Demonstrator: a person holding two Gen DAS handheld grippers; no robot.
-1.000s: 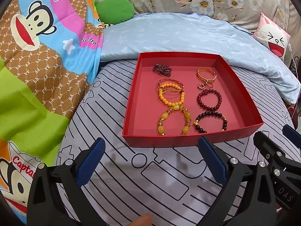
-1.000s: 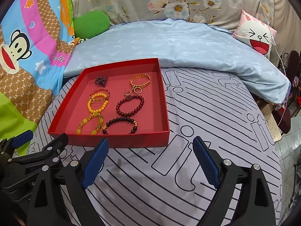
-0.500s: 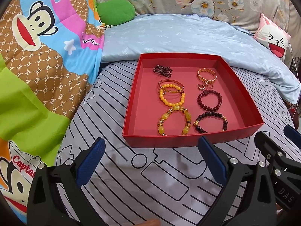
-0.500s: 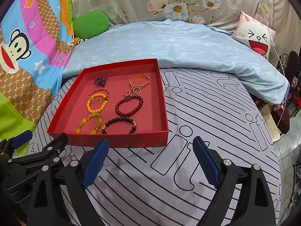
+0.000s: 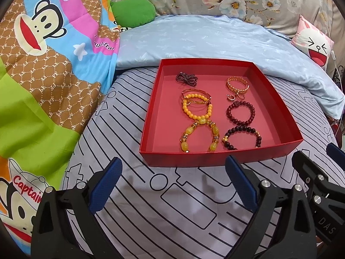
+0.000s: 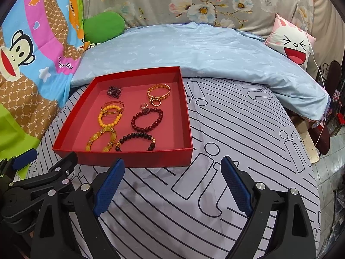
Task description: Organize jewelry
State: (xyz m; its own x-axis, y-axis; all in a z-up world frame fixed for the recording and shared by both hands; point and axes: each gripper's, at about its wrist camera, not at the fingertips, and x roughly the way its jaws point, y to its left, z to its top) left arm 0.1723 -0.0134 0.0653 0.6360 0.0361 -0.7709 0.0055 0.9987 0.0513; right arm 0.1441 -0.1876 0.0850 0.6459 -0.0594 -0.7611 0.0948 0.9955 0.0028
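A red tray (image 5: 151, 110) (image 6: 187, 116) lies on the striped grey bedsheet. It holds several bracelets: yellow bead ones (image 5: 199, 138) (image 6: 101, 141) on the left, dark red (image 5: 240, 112) (image 6: 147, 119) and black (image 5: 242, 137) (image 6: 135, 141) bead ones on the right, a gold chain bracelet (image 5: 237, 84) (image 6: 159, 90), small gold rings (image 6: 155, 102) and a small dark beaded piece (image 5: 186, 78) (image 6: 114, 91). My left gripper (image 5: 174, 185) is open and empty just in front of the tray. My right gripper (image 6: 172, 185) is open and empty, in front of the tray's right corner.
A folded light blue quilt (image 5: 204, 38) (image 6: 204, 49) lies behind the tray. A colourful monkey blanket (image 5: 43, 64) is on the left, a green cushion (image 5: 133, 10) at the back, a white rabbit pillow (image 6: 291, 43) at the right. The bed edge drops off at the right (image 6: 312, 151).
Both grippers have barely moved; the view shifts very slightly. The jewelry and tray stay as they were.
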